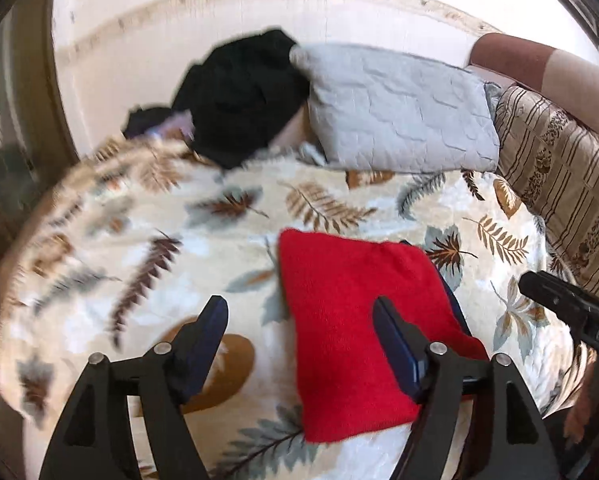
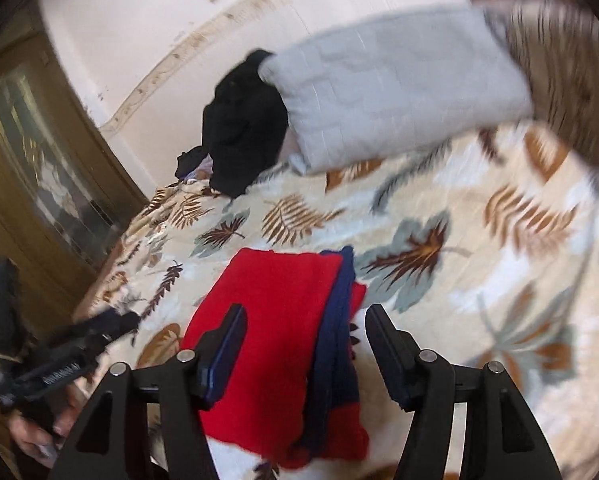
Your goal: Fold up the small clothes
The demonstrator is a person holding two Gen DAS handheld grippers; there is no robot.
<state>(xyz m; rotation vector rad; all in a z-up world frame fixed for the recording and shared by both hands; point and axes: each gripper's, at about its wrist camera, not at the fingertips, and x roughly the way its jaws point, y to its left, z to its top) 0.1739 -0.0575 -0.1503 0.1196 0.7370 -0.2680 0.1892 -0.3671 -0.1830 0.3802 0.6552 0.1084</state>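
A folded red knit garment [image 1: 351, 320] [image 2: 283, 304] lies flat on the leaf-patterned blanket [image 1: 171, 240] [image 2: 459, 280]. A navy band [image 2: 339, 320] runs along its right side. My left gripper [image 1: 299, 308] hovers over the garment's left half, open, with nothing pinched between its blue pads. My right gripper [image 2: 305, 312] is also open, above the garment's near right part and the navy band. Each view catches the other gripper at its edge: the right one [image 1: 559, 304] in the left wrist view, the left one [image 2: 99, 332] in the right wrist view, held by a hand.
A heap of black clothes [image 1: 243, 96] [image 2: 243, 128] sits at the back of the bed beside a grey quilted pillow [image 1: 399, 112] [image 2: 391, 92]. A striped brown cushion [image 1: 559, 184] lines the right side. A wooden glass-front cabinet [image 2: 39, 160] stands at the left.
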